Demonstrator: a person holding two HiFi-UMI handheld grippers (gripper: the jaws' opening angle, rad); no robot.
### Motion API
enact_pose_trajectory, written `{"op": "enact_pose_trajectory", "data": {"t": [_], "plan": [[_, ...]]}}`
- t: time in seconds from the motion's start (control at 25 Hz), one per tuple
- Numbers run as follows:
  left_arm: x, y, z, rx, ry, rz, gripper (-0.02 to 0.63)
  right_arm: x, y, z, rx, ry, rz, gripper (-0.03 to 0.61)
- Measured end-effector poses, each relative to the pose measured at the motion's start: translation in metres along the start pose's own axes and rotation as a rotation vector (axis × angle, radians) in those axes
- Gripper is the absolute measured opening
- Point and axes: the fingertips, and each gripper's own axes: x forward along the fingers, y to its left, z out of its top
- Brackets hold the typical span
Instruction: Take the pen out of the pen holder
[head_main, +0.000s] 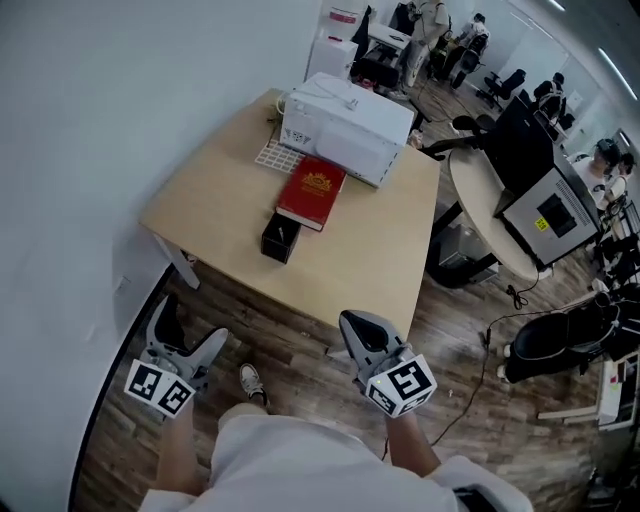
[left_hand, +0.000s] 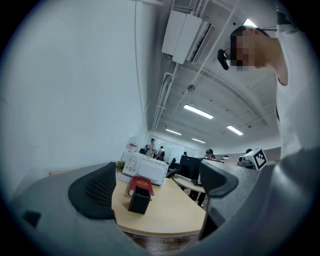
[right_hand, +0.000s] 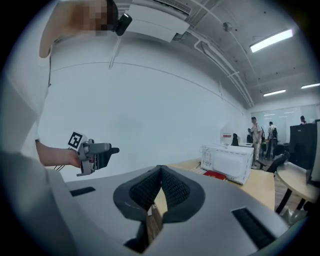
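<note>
The black square pen holder (head_main: 280, 238) stands on the light wooden table (head_main: 370, 270), just in front of a red book (head_main: 312, 192). No pen can be made out in it at this distance. Both grippers hang below the table's near edge, well short of the holder. My left gripper (head_main: 192, 328) is open; in its own view the holder (left_hand: 140, 199) shows between the wide-apart pads (left_hand: 95, 192). My right gripper (head_main: 352, 322) is shut with nothing in it, its pads (right_hand: 172, 187) meeting at the tip, and it points towards the wall and the table's left side.
A white microwave-like box (head_main: 345, 125) and a keypad sheet (head_main: 277, 156) sit at the table's far end. A round desk with a monitor (head_main: 520, 190) stands to the right, with office chairs and people beyond. Cables (head_main: 480, 370) lie on the wooden floor. A white wall (head_main: 80, 150) runs along the left.
</note>
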Motion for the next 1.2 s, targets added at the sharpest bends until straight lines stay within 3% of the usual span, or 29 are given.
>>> {"op": "enact_pose_trajectory", "data": {"t": [0.12, 0.28, 0.44, 0.64, 0.8, 0.92, 1.2], "plan": [[0.034, 0.041, 0.001, -0.064, -0.007, -0.019, 0.519, 0.045, -0.014, 0.017, -0.021, 0.009, -0.005, 0.003], [0.082, 0.071, 0.003, -0.081, 0.013, -0.074, 0.518, 0.076, -0.034, 0.024, -0.014, 0.027, -0.052, 0.003], [0.126, 0.076, -0.003, -0.091, 0.053, -0.127, 0.518, 0.076, -0.061, 0.016, 0.025, 0.049, -0.115, 0.003], [0.176, 0.076, -0.026, -0.106, 0.108, -0.135, 0.517, 0.076, -0.110, -0.011, 0.091, 0.070, -0.160, 0.003], [0.197, 0.075, -0.037, -0.094, 0.129, -0.074, 0.517, 0.098, -0.140, -0.019, 0.125, 0.043, -0.098, 0.003], [0.213, 0.073, -0.053, -0.037, 0.181, -0.052, 0.517, 0.114, -0.160, -0.015, 0.123, 0.016, -0.048, 0.003], [0.237, 0.089, -0.084, 0.016, 0.238, 0.039, 0.507, 0.150, -0.181, -0.025, 0.129, 0.023, 0.069, 0.003]]}}
